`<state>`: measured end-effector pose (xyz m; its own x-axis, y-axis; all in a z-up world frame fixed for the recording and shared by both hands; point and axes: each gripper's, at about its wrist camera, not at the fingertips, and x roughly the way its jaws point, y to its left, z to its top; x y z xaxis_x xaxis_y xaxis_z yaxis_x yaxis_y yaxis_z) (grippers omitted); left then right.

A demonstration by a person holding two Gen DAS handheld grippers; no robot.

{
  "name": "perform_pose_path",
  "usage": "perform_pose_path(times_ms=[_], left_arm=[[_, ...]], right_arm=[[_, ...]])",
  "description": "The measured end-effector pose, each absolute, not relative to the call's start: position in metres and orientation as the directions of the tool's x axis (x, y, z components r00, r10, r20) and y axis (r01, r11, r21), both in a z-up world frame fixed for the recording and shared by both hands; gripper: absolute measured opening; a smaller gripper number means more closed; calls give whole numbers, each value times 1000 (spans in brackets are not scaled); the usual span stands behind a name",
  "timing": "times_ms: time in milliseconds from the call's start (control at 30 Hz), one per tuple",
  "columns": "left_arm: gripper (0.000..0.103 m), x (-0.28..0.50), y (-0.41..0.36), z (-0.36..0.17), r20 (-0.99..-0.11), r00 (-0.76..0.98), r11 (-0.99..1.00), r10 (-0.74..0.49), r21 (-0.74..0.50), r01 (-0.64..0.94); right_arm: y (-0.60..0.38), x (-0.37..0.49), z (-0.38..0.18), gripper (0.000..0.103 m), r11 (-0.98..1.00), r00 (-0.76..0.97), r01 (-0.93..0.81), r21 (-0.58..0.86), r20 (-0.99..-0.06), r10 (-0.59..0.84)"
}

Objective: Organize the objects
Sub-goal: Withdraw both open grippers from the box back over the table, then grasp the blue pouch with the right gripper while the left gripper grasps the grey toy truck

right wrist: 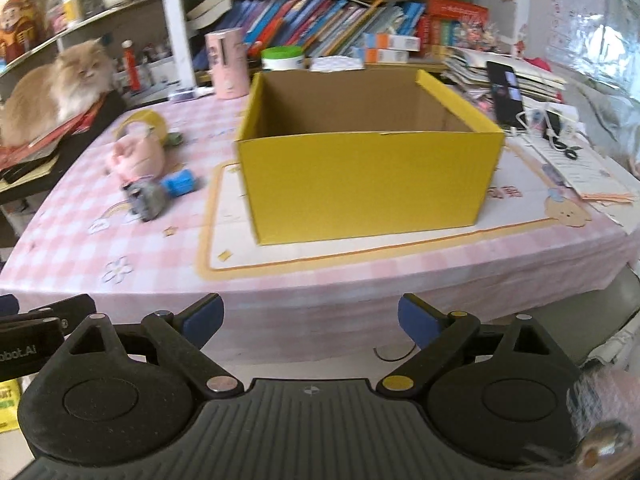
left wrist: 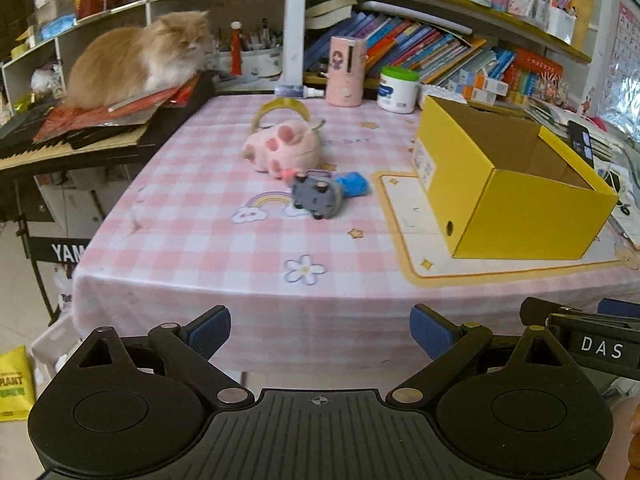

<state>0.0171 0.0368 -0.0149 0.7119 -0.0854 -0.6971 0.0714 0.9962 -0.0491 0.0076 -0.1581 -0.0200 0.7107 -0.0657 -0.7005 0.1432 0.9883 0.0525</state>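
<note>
An open yellow cardboard box [left wrist: 516,196] [right wrist: 368,184] stands on a pink checked tablecloth [left wrist: 224,252] [right wrist: 80,236]; I see nothing inside it. Left of the box lie a pink plush paw [left wrist: 284,148] [right wrist: 136,158], a grey toy car on its back [left wrist: 316,198] [right wrist: 147,199], a blue object [left wrist: 353,184] [right wrist: 181,182] and a roll of yellowish tape [left wrist: 280,112] [right wrist: 142,122]. My left gripper [left wrist: 320,332] hangs open in front of the table's near edge, nothing between its blue pads. My right gripper [right wrist: 310,320] is open too, facing the box.
A fluffy orange cat [left wrist: 140,56] [right wrist: 56,88] sits on papers atop a keyboard at the left. A pink cylinder [left wrist: 346,70] [right wrist: 226,64] and a green-lidded white jar [left wrist: 398,88] [right wrist: 282,58] stand at the back. Bookshelves rise behind. A phone [right wrist: 506,94] and papers lie right of the box.
</note>
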Motion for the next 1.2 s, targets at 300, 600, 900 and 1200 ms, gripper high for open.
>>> perform_pose_path(times_ms=[300,600,900,1200], left_arm=[[98,3,69,-10,-681,731,999,-47,-40,26],[98,-5,96,-3,-656,755,999,-10,-47,-27],[98,-3,104,-3,-668,744,998,-8,-53,-38],[98,19,101,-13,-692,722,997,8,-53,-62]], right_arm=[[-120,5,-14,94,997,722,54,63,-692,4],[-92,4,-6,94,998,743,0,56,-668,37],[-77,5,-4,95,998,744,-44,55,-665,69],[-71,27,-10,91,993,716,-109,44,-690,110]])
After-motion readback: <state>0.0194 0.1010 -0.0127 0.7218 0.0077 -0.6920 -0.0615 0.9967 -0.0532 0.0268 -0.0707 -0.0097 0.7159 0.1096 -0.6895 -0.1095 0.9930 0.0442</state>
